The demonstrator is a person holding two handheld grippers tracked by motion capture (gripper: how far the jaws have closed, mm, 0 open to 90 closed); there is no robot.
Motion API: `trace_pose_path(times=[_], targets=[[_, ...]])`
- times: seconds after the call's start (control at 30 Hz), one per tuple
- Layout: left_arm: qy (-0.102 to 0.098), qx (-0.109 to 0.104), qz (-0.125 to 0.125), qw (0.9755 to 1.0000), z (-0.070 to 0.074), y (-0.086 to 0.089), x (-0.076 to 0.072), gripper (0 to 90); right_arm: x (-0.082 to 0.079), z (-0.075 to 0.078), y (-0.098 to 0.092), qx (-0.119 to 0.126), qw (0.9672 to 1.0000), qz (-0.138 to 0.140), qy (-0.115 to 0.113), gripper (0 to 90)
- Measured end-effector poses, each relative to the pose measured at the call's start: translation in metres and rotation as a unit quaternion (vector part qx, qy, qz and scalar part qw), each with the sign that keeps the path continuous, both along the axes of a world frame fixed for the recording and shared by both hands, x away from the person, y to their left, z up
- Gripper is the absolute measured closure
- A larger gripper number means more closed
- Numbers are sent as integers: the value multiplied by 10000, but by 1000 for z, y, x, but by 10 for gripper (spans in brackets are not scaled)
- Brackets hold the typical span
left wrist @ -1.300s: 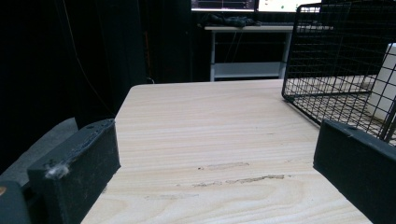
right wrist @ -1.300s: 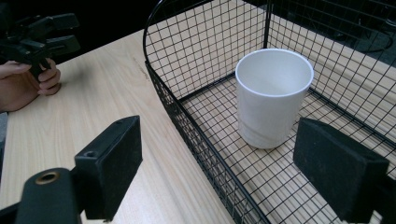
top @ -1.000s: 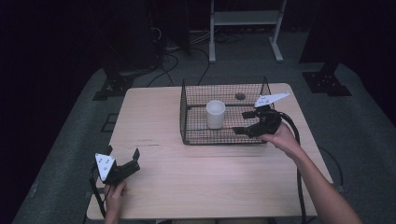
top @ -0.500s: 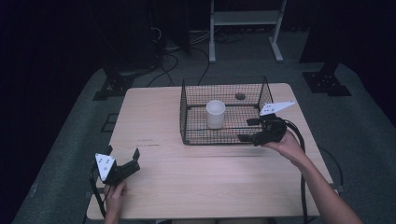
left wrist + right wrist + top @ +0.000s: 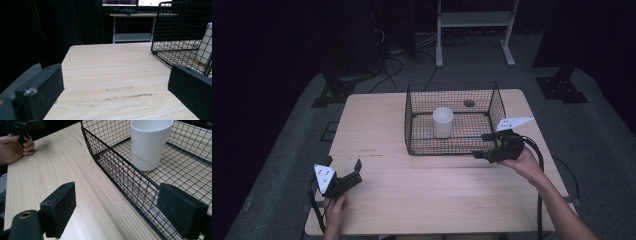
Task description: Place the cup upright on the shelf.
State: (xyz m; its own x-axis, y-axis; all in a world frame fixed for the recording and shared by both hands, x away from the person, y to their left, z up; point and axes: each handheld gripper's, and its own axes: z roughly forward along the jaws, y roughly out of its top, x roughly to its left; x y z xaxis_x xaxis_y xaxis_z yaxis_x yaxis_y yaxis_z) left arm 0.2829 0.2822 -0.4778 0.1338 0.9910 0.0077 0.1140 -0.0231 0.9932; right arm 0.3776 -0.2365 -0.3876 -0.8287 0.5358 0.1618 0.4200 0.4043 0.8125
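At basket's point(image 5: 452, 120) near right corner: right gripper point(image 5: 492, 145) wide open, empty | left gripper point(image 5: 343, 172) open, idle on bench point(image 5: 377, 125) | step unclear; cup point(image 5: 442, 121) inside, possibly next target.

Both grippers point(image 5: 343, 169) point(image 5: 482, 146) agape, empty

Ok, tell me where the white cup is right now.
The white cup stands upright inside the black wire basket, left of its centre in the high view; the open right gripper is at the basket's near right corner.
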Motion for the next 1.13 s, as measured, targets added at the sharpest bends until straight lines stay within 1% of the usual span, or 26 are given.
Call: trace_pose_path(times=[0.03,0.1,0.13,0.23,0.33,0.4,0.5,0.63,0.77,0.83,0.9,0.97,1.0,1.03,1.07,1.1,1.13], targets=[[0,0,1,10000,0,0,0,0,-1,0,-1,15,10000,-10,-39,149],[2,-1,0,10000,0,0,0,0,-3,0,-2,38,10000,-12,-40,149],[-1,1,-1,10000,0,0,0,0,-4,-1,-3,3,10000,-26,-52,149],[-2,13,-1,10000,0,0,0,0,-8,-4,-6,0,10000,-41,-57,149],[-1,16,-6,10000,0,0,0,0,-12,-7,-8,-83,10000,-26,-45,149],[3,18,0,10000,0,0,0,0,-14,-7,-10,-61,10000,-42,-50,149],[3,19,-3,10000,0,0,0,0,-17,-8,-13,-13,9999,-99,-114,152],[4,18,-2,10000,0,0,0,0,-23,-15,-18,-48,9999,-137,-63,152],[5,19,1,10000,0,0,0,0,-30,-18,-23,-67,9997,-199,-139,152],[-1,18,2,10000,0,0,0,0,-32,-21,-24,-82,9997,-213,-119,152],[2,18,7,10000,0,0,0,0,-36,-23,-26,-120,9995,-253,-147,151],[2,15,8,10000,0,0,0,0,-40,-25,-27,-20,9995,-273,-129,151],[5,13,15,10000,0,0,0,0,-44,-26,-27,15,9994,-310,-177,151],[0,10,15,10000,0,0,0,0,-49,-29,-27,-14,9989,-379,-268,150],[1,11,9,10000,0,0,0,0,-54,-32,-28,-26,9986,-432,-295,142],[3,9,14,10000,0,0,0,0,-60,-35,-29,48,9980,-509,-359,141],[-1,-2,28,10000,0,0,0,0,-66,-39,-31,198,9975,-564,-371,141]])
